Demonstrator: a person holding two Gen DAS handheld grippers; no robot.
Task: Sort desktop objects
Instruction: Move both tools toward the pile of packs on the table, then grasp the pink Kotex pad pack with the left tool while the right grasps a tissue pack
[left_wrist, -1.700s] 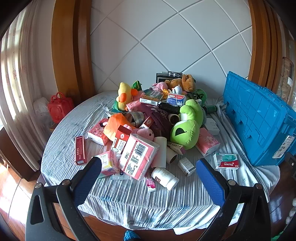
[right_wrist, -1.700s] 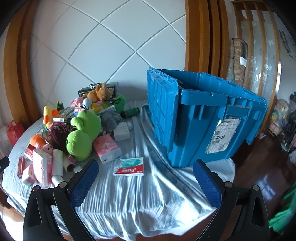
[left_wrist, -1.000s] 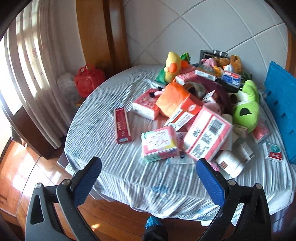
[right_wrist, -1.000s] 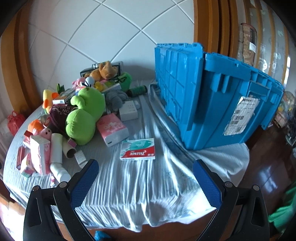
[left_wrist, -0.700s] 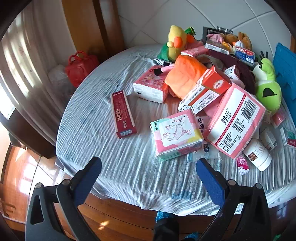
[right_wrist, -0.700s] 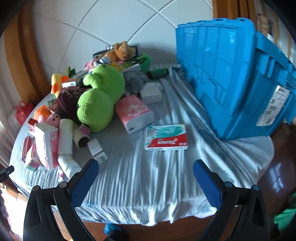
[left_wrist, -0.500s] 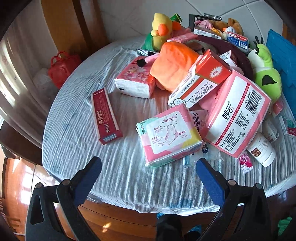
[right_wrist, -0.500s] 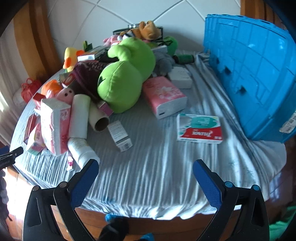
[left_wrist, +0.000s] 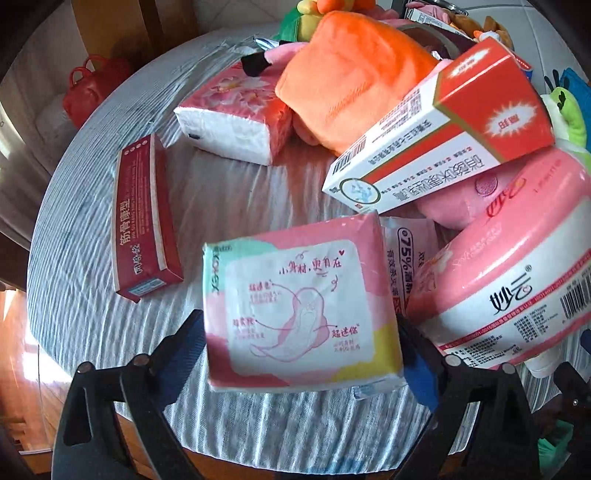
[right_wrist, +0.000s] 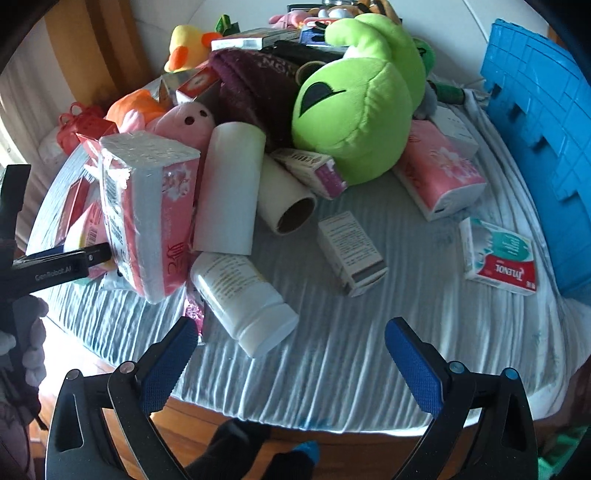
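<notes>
Fingers (left_wrist: 184, 343) of the left gripper (left_wrist: 303, 354) flank the sanitary-pad pack (left_wrist: 301, 314), contact unclear; right gripper (right_wrist: 291, 354) gapes.

Daylight enters from the left in both views, raking across the ribbed tablecloth (left_wrist: 236, 192) and casting shadows rightward. Glare sheens the pink tissue pack (left_wrist: 517, 280). Fisheye curvature bends the edges into dark corners. The orange plush (left_wrist: 351, 74) shows slight blur.
</notes>
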